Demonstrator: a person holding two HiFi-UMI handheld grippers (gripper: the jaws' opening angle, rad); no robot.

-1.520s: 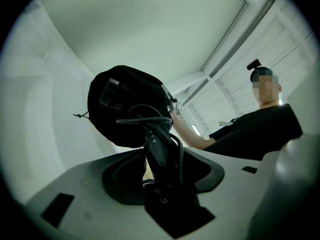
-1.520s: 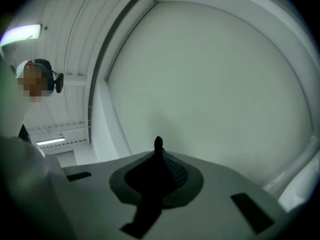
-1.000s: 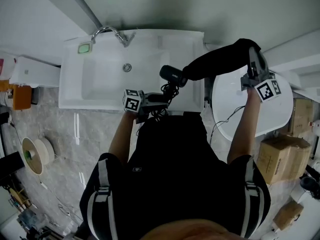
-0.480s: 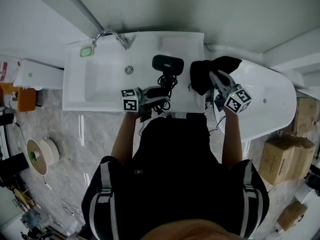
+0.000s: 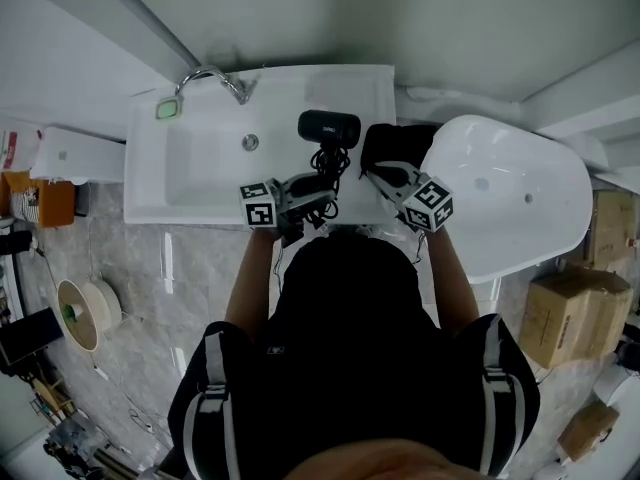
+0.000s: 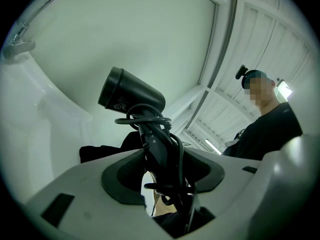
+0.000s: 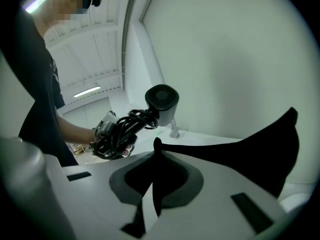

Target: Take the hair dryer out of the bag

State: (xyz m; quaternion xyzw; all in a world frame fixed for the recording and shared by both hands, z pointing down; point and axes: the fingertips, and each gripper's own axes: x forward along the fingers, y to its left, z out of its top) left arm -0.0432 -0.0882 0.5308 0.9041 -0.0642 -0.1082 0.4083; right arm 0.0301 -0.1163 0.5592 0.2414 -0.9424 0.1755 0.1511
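Observation:
The black hair dryer (image 5: 328,128) is out of the bag, held above the white sink counter (image 5: 372,93). My left gripper (image 5: 320,192) is shut on its handle (image 6: 156,146), which has the black cord wound around it. In the left gripper view the dryer's barrel (image 6: 131,91) points up and left. The limp black bag (image 5: 392,146) lies just right of the dryer, and my right gripper (image 5: 386,176) is shut on a fold of its fabric (image 7: 235,146). The right gripper view shows the dryer (image 7: 161,102) and the left gripper (image 7: 107,129) beyond the bag.
The sink basin (image 5: 205,163) with a chrome faucet (image 5: 215,76) and a green soap dish (image 5: 168,109) lies left of the dryer. A white tub (image 5: 515,193) stands at the right. Cardboard boxes (image 5: 575,318) and a cable spool (image 5: 80,313) sit on the floor.
My right gripper swung down and left from over the white tub to beside the dryer, bringing the bag, which has come off the dryer. The left gripper lifted the dryer slightly.

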